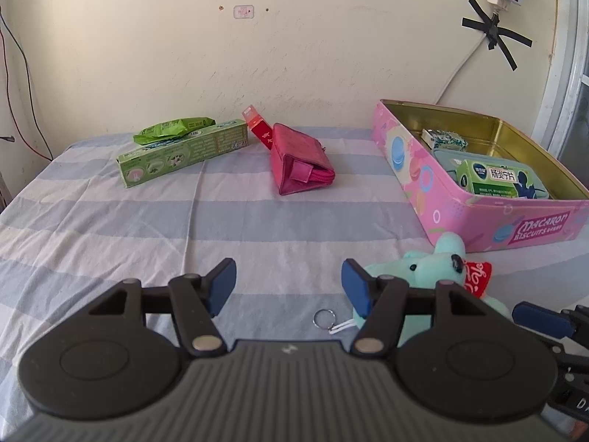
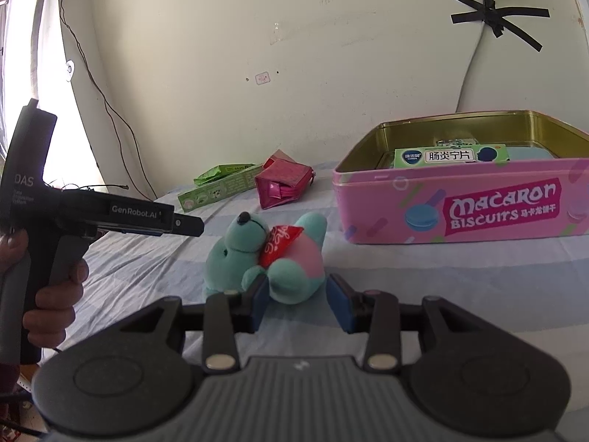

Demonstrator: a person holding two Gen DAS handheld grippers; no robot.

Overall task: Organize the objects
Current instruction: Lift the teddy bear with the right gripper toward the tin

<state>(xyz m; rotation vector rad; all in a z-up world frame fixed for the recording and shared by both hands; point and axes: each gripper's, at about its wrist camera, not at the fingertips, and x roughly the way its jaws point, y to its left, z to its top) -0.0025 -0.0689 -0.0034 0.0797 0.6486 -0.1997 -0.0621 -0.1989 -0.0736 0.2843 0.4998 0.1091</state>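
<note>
The right hand-held gripper [image 2: 297, 304] straddles the plush toy [image 2: 270, 258] unclosed, the left hand-held gripper [image 1: 289, 287] wide and empty; tin [image 2: 460, 202] partly filled, wallet [image 1: 300, 160] and green boxes [image 1: 184, 151] left on the bed.

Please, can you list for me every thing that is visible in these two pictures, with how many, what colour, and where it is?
biscuit tin: 1, pink outside and gold inside, open, on the right of the bed
medicine box: 1, green and white, inside the tin
patterned small box: 1, white and green, inside the tin at the far end
plush toy: 1, teal with pink belly and red scarf, lying in front of the tin
key ring: 1, silver, beside the toy
wallet: 1, pink-red, middle of the bed
long carton: 1, green, far left
snack packet: 1, green, on the carton
striped sheet: 1, blue and white
left gripper: 1, black with blue pads, open, empty
right gripper: 1, same, open around the toy's lower end
</note>
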